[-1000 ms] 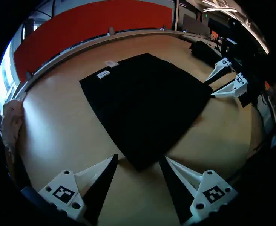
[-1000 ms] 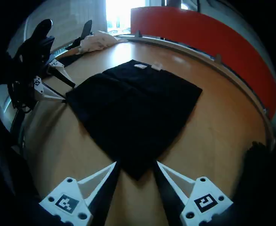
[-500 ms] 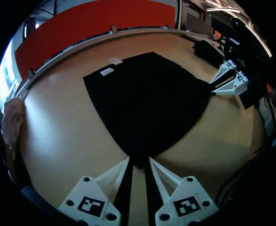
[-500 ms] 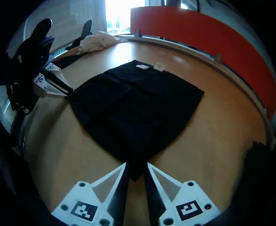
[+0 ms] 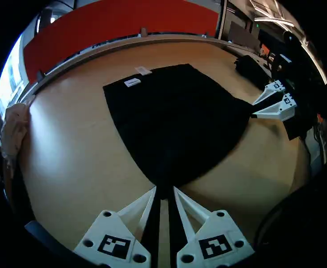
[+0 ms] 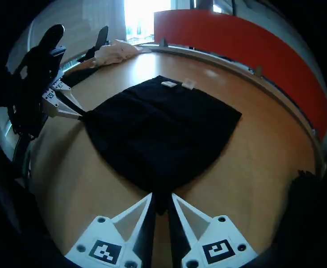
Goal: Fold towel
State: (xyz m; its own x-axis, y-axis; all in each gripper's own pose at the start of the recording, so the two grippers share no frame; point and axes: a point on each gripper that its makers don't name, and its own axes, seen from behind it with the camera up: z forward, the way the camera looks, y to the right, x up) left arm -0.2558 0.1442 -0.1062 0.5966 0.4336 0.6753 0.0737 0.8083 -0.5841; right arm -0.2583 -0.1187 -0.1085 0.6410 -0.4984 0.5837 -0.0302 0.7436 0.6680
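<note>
Left tool [image 5: 165, 191] and right tool [image 6: 161, 197] have closed onto neighbouring towel [image 5: 177, 120] corners.

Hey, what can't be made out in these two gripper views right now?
Left gripper view: how much towel corner sits inside the left gripper, hidden by its black fingers.
Right gripper view: same for the right gripper.
White tags, left gripper view: too small to make out.
Pale cloth, left gripper view: cut off at the edge.
</note>
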